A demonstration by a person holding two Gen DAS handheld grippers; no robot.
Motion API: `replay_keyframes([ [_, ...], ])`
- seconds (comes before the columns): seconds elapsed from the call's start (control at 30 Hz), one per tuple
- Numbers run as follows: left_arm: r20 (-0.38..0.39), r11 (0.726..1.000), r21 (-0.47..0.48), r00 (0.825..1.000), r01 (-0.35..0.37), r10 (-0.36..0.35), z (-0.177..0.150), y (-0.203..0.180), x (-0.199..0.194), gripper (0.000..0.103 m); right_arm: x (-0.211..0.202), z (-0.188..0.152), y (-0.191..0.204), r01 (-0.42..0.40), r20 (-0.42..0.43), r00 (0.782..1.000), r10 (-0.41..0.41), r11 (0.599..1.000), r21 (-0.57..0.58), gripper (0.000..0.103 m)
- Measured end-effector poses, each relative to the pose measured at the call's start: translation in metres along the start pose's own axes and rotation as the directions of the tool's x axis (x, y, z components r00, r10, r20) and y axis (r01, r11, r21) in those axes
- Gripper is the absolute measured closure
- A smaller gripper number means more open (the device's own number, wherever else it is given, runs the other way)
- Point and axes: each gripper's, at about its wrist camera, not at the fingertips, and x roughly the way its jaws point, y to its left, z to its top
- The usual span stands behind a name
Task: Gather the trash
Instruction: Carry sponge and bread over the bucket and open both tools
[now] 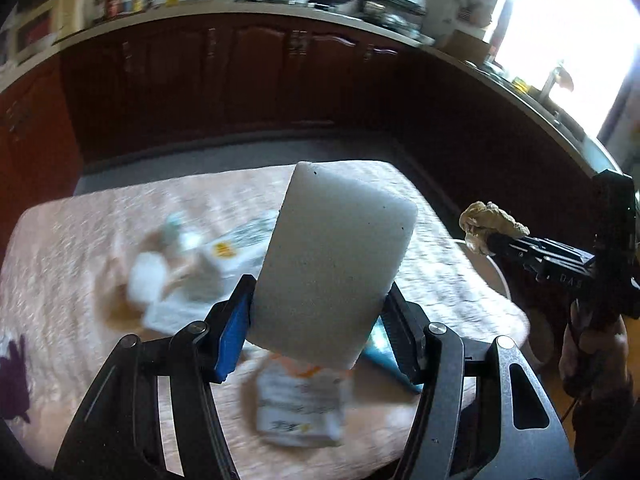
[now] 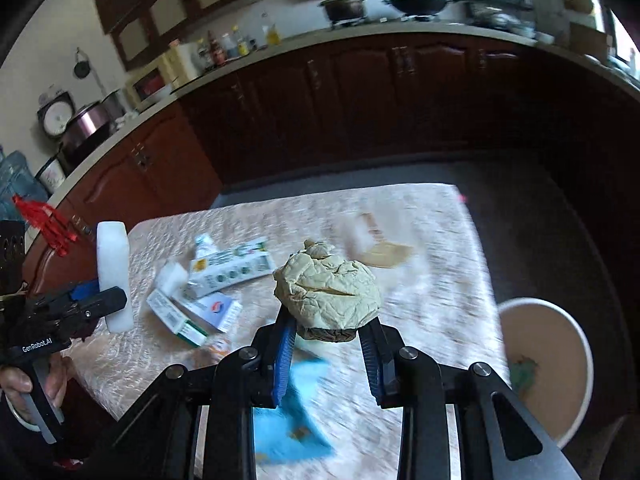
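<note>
Left claw (image 1: 320, 304): closed on a white foam block (image 1: 332, 260), its blue-padded fingers pressing the block's lower sides; the block stands tilted, its top leaning toward 1 o'clock, lifted clear of the bench (image 1: 80, 240). In the right wrist view the same claw (image 2: 108, 300) shows at 9 o'clock, block (image 2: 113, 272) upright in it, a hand (image 2: 24, 384) on the grip below.

Right claw (image 2: 330, 332): narrow, closed on a crumpled beige paper wad (image 2: 328, 288) held by its underside above the bench (image 2: 440, 240). In the left wrist view this claw (image 1: 492, 240) enters from 3 o'clock with the wad (image 1: 490, 226) at its tip.

Bench: covered with a pale pink patterned cloth. Much of it is blurred.

Trash remaining on the bench, right wrist view:
- cluster of small cardboard boxes (image 2: 208, 292) with green and blue print, at 9 to 10 o'clock of the wad; a small white foam piece (image 2: 172, 276) lies touching them.
- blue wrapper (image 2: 296, 412), at 6 o'clock, under the right claw's fingers.
- flat tan piece (image 2: 384, 256), at 1 o'clock of the wad, blurred.

Left wrist view adds one white printed packet (image 1: 300, 408) at 6 o'clock beneath the block.

Bin (image 2: 548, 368): round, pale rim, at 4 o'clock beside the bench's right edge, below bench level; something greenish lies inside, too blurred to name.

Background: dark wood cabinets (image 2: 360, 92) under a counter carrying pots and bottles.
</note>
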Motion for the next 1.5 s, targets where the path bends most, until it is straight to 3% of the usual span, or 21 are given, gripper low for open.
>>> replay_keyframes([
  [0.4,-0.028,0.984,0.149,0.996,0.093,-0.09,0.021,-0.114,0.038,0.043,-0.061,-0.032,-0.097,0.178,0.017,0.983,-0.183,0.973,0.147,0.073],
  [0.67,-0.101,0.969,0.163,0.98,0.186,-0.171,0.029,-0.166,0.074,0.043,-0.073,-0.055,-0.145,0.262,-0.023,0.964,-0.264,0.937,0.232,0.073],
  [0.97,-0.194,0.952,0.143,0.951,0.271,-0.241,0.03,-0.221,0.117,0.043,-0.066,-0.082,-0.19,0.307,-0.106,0.952,-0.288,0.899,0.312,0.073],
  [1.37,-0.24,0.949,0.134,0.939,0.285,-0.247,0.027,-0.252,0.151,0.041,-0.055,-0.097,-0.222,0.343,-0.167,0.938,-0.303,0.87,0.355,0.073],
  [1.4,-0.238,0.95,0.131,0.939,0.283,-0.247,0.027,-0.253,0.152,0.04,-0.054,-0.098,-0.223,0.347,-0.171,0.937,-0.304,0.867,0.357,0.073],
  [1.5,-0.234,0.951,0.117,0.939,0.285,-0.253,0.028,-0.251,0.153,0.035,-0.049,-0.096,-0.225,0.37,-0.171,0.929,-0.329,0.861,0.348,0.054],
])
